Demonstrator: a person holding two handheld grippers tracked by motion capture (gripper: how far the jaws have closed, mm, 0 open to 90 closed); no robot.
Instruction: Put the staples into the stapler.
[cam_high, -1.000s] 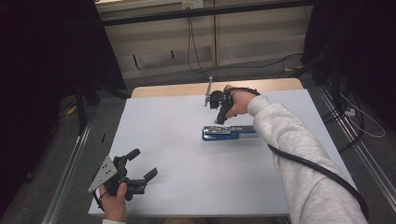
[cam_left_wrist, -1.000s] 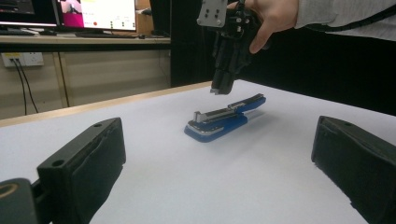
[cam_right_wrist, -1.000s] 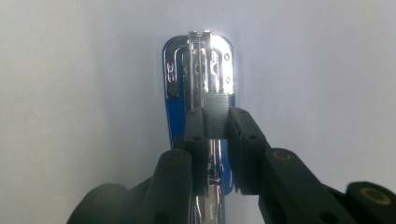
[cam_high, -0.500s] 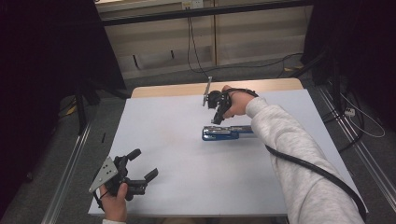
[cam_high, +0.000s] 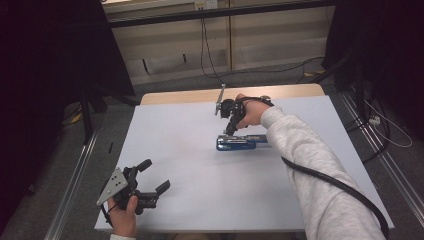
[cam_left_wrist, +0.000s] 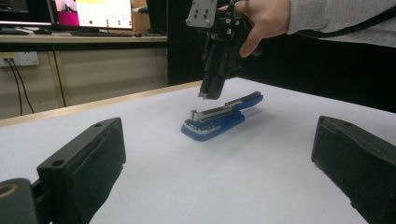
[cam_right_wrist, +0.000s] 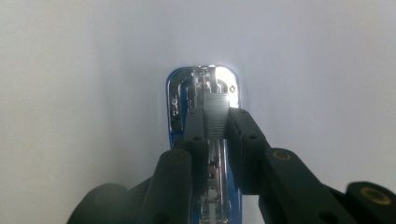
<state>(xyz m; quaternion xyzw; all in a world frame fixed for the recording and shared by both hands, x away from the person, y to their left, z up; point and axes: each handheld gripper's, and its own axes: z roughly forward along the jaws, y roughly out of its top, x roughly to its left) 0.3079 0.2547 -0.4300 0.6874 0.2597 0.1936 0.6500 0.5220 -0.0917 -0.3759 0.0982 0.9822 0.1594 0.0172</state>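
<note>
Blue stapler: lying flat mid-table, I'm seeing it directly beneath my right gripper.
Right gripper: pointing down, hovering just above the stapler's front end; jaws are sitting narrowly apart, gripping nothing.
Left gripper: resting well apart, near the front-left edge, jaws gaping empty.

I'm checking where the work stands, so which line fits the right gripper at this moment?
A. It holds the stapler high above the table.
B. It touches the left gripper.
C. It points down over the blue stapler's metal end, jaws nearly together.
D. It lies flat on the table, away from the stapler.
C: the right gripper points down at the blue stapler, which lies on the table; its jaws stand close on either side of the metal strip.
</note>
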